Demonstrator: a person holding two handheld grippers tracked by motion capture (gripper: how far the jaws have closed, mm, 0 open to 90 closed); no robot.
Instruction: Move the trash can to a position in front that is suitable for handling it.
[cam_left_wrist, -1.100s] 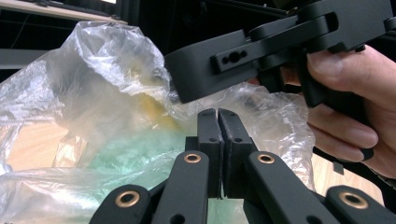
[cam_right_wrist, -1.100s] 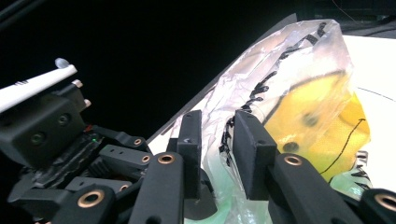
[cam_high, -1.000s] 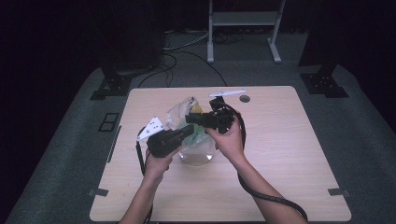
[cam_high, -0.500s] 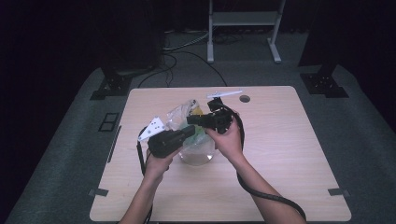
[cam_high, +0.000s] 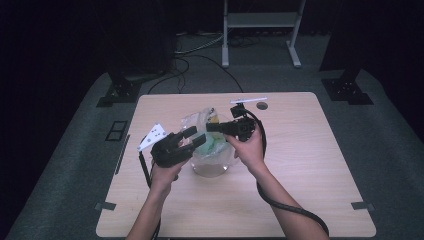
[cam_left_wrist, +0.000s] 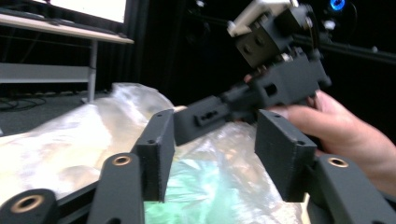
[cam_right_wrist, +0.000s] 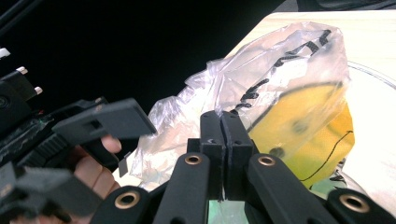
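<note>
While the clear plastic bag (cam_high: 204, 131) stands in a glass bowl (cam_high: 212, 165) near the wooden table's (cam_high: 310, 165) centre, the right gripper (cam_high: 212, 127) pinches its film with jaws clenched; the left gripper (cam_high: 192, 137), jaws spread, hovers just beside.

bag: we see a crumpled clear plastic bag (cam_high: 200, 122) with black markings (cam_right_wrist: 280, 65), standing up out of the bowl near the table's middle.
contents: we make out something yellow (cam_right_wrist: 303, 135) and something green (cam_left_wrist: 205, 186) through the film.
bowl: a clear round bowl (cam_high: 212, 167) sits upright on the table under the bag.
hold: the right gripper (cam_right_wrist: 223, 126) pinches the bag's film between closed jaws.
</note>
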